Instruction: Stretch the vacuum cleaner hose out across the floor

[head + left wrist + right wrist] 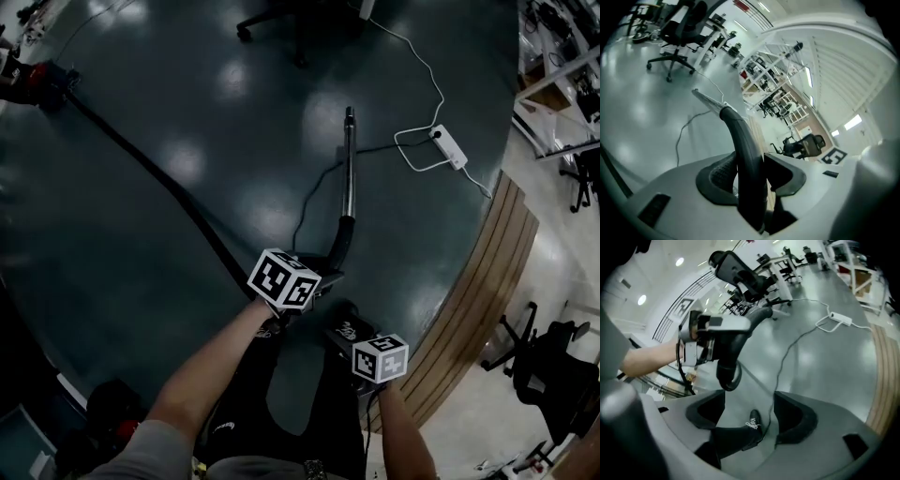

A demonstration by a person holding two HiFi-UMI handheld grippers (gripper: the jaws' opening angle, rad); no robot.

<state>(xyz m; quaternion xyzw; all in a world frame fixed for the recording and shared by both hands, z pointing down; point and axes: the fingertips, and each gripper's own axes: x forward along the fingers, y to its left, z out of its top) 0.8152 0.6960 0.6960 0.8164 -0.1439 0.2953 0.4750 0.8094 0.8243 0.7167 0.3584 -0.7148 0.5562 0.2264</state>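
Observation:
The red vacuum cleaner body (36, 80) sits at the far left. Its black hose (159, 173) runs diagonally across the dark floor toward my left gripper (323, 277). The metal wand (349, 169) lies on the floor pointing away and joins the curved black handle (343, 239). In the left gripper view the handle (743, 140) stands between both pads of the left gripper (750, 176), which is shut on it. My right gripper (342, 330) hovers nearer me and to the right. It (750, 416) is open with nothing between its jaws, only floor and a shoe beyond them.
A white power strip (448, 145) with its white cord lies right of the wand. A thin black cable (309, 202) crosses the floor beside the handle. A wooden floor strip (478, 281) borders the dark floor at right, with office chairs (544, 361) beyond. The person's shoe (752, 423) is below.

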